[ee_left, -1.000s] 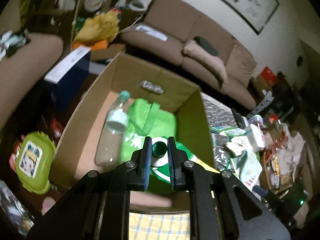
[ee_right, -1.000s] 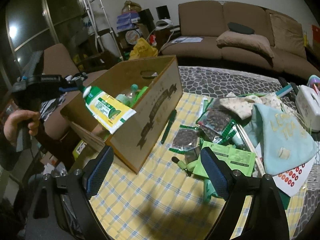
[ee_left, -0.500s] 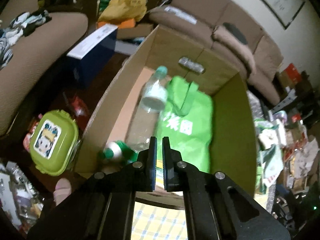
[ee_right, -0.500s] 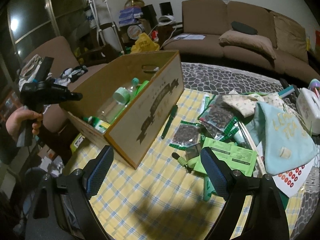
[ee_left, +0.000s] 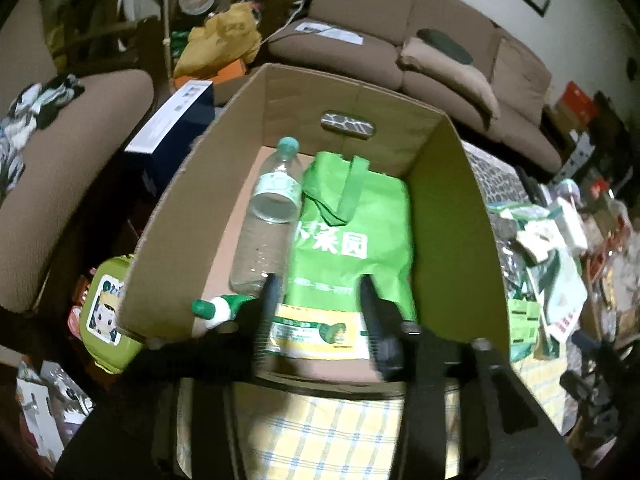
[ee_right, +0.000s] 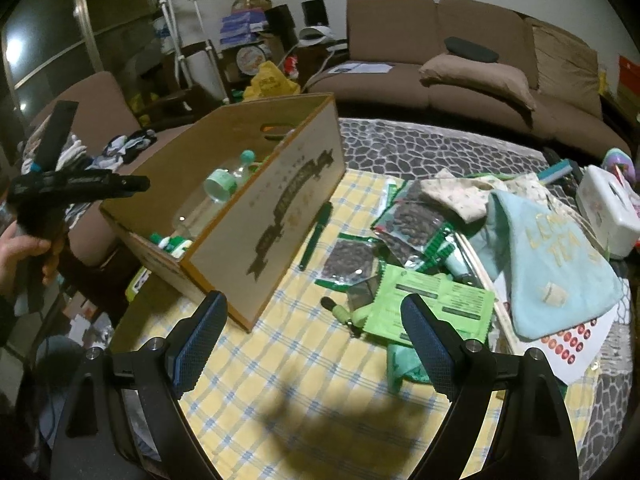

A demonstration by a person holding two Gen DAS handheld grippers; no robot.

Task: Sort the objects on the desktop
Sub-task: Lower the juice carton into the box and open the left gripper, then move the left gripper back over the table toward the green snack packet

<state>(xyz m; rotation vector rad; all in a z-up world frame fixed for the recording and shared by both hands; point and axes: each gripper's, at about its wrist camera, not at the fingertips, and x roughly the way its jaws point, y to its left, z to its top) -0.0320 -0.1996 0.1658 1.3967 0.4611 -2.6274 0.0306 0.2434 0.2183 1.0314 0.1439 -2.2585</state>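
Note:
A cardboard box [ee_left: 460, 216] stands on the yellow checked cloth; it also shows in the right wrist view [ee_right: 256, 220]. Inside lie a clear plastic bottle [ee_left: 268, 220], a green bag [ee_left: 352, 240] and a green-and-yellow tube [ee_left: 312, 330] with a green cap [ee_left: 202, 307] along the near wall. My left gripper [ee_left: 318, 312] hovers open and empty above the box's near edge; it shows at the left of the right wrist view [ee_right: 136, 182]. My right gripper [ee_right: 312, 344] is open and empty above the cloth, right of the box.
Loose packets [ee_right: 436, 300], snack bags [ee_right: 348, 256], a dark green pen [ee_right: 316, 236], a light blue cloth [ee_right: 544, 264] and a white box [ee_right: 608, 208] lie on the table's right side. A green lunch box [ee_left: 104, 316] sits left of the cardboard box. A brown sofa [ee_right: 460, 56] stands behind.
My left gripper let go of the tube, which dropped into the box by the near wall. Its jaws closed briefly, then opened wide. My right gripper stayed put.

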